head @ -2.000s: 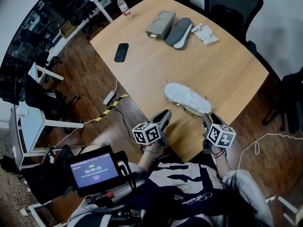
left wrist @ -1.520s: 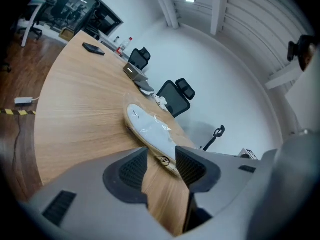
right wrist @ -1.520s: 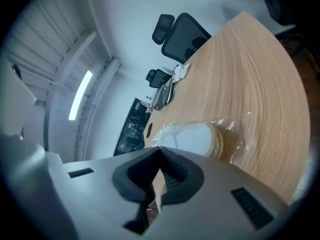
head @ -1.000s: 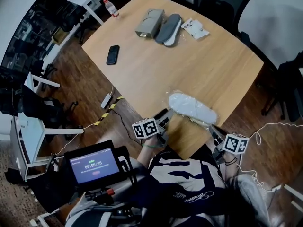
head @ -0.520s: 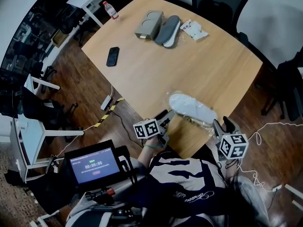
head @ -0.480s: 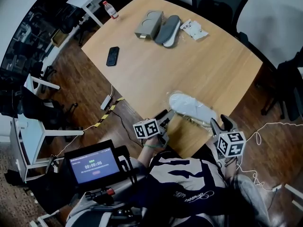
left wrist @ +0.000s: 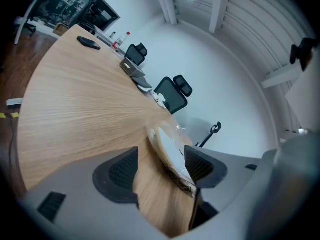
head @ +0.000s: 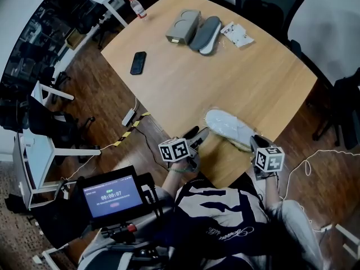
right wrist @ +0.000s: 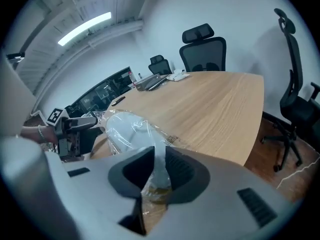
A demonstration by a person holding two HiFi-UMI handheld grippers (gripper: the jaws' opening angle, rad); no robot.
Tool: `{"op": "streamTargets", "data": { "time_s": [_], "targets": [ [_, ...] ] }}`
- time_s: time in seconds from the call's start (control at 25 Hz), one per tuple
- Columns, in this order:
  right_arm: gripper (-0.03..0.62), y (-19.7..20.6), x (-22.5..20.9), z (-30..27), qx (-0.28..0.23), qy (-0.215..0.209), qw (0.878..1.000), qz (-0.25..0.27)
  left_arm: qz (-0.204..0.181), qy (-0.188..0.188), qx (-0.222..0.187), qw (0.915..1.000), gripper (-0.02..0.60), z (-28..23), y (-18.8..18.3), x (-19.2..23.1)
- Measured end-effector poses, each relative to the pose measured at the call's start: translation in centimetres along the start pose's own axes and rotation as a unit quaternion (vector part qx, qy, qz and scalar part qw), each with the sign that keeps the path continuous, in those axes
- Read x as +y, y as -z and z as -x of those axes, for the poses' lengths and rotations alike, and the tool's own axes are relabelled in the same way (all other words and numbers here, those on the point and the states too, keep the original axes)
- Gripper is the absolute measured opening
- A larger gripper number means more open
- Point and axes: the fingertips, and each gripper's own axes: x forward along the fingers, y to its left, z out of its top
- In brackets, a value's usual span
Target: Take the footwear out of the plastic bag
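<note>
- Wooden table (head: pixel 253 77) in an office, with dark floor around it.
- Clear plastic bag (right wrist: pixel 165 136) at the table's 5 o'clock edge, with a white slipper (head: pixel 225 124) inside it.
- Right tool (head: pixel 256 142): its jaws have just been closing and now pinch the bag's film.
- Left tool (head: pixel 198 135): its jaws have just been opening and stand apart around the bagged slipper's end.

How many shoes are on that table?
2. A white one in a plastic bag lies at the near edge; a grey one lies at the far end. The grey block beside it may be another; I cannot tell.
</note>
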Motion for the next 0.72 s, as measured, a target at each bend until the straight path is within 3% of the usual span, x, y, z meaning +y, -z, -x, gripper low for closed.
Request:
{"op": "streamTargets", "data": {
  "time_s": [0.16,0.28,0.4,0.48,0.52,0.6,0.72],
  "targets": [
    [0.060,-0.3,-0.1,0.1,-0.009,-0.030,0.999,-0.012,0.008,0.050,0.031,0.9982,0.300,-2.0,-0.2,-1.4],
    [0.055,-0.3,0.0,0.2,-0.009,-0.046,0.999,-0.019,0.066,0.071,0.018,0.9951,0.299,-3.4,-1.7,-1.7],
    [0.048,-0.3,-0.2,0.2,-0.014,-0.055,0.998,-0.023,0.134,0.097,0.014,0.9861,0.299,-4.9,-2.4,-1.6],
    [0.048,-0.4,-0.2,0.1,-0.021,-0.060,0.997,-0.033,0.162,0.096,0.011,0.9821,0.293,-5.4,-2.5,-1.2],
    [0.048,-0.4,-0.2,0.0,-0.024,-0.063,0.997,-0.038,0.165,0.091,0.012,0.9821,0.258,-5.5,-2.4,-1.0],
    [0.052,-0.5,-0.2,0.1,-0.029,-0.068,0.996,-0.048,0.155,0.077,0.016,0.9847,0.131,-5.4,-2.1,-0.6],
    [0.060,-0.7,0.0,0.8,-0.034,-0.073,0.995,-0.063,0.144,0.071,0.014,0.9870,0.091,-5.2,-1.9,-0.7]
  ]
}}
